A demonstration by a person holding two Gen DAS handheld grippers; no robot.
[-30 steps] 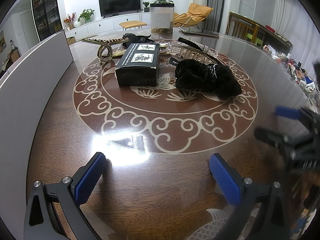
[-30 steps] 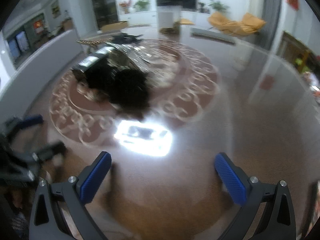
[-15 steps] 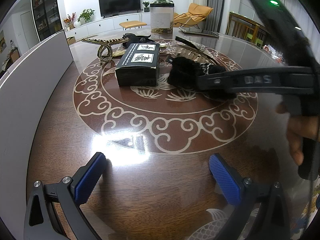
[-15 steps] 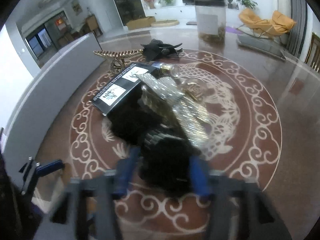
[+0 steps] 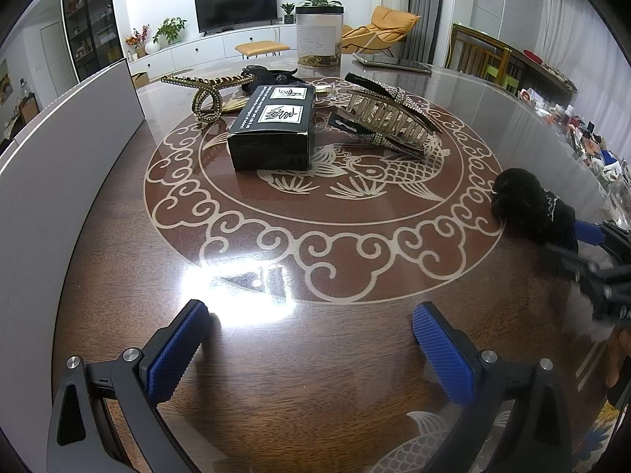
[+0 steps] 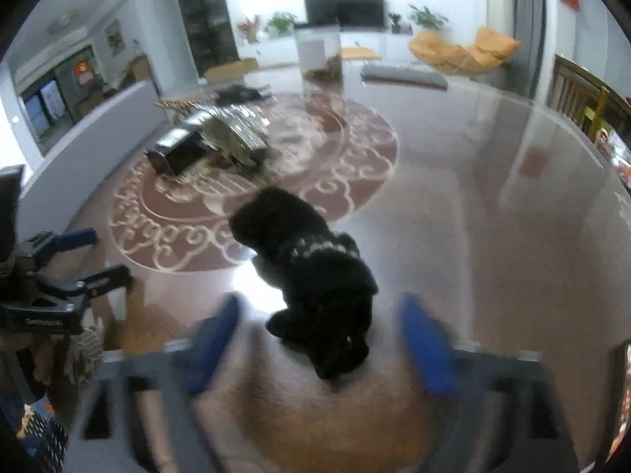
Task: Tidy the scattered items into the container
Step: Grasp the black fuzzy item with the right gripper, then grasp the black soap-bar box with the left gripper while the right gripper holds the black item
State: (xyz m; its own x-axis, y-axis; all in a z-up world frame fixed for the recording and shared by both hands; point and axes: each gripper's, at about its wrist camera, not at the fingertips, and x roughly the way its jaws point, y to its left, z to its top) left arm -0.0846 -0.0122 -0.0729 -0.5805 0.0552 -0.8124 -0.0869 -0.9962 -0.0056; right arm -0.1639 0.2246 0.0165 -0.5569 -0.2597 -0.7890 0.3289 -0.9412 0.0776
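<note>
A black fluffy scrunchie [image 6: 311,272] lies on the table between the open fingers of my right gripper [image 6: 319,339]; it also shows in the left wrist view [image 5: 532,207] at the right edge. My left gripper [image 5: 307,351] is open and empty over bare table. A black box [image 5: 272,134] sits in the middle of the table. Beside it lie a large gold rhinestone claw clip [image 5: 390,118], a gold looped hair clip [image 5: 205,92] and a black hair piece [image 5: 268,75].
A grey panel [image 5: 59,149] stands along the table's left side. A clear jar [image 5: 319,39] and a flat grey device [image 5: 394,64] sit at the far edge. Clutter [image 5: 583,138] lines the right side.
The right gripper reached in to the scrunchie beside the box and pulled back to the right. The scrunchie now lies near the table's right side, away from the box. The left gripper stayed still.
</note>
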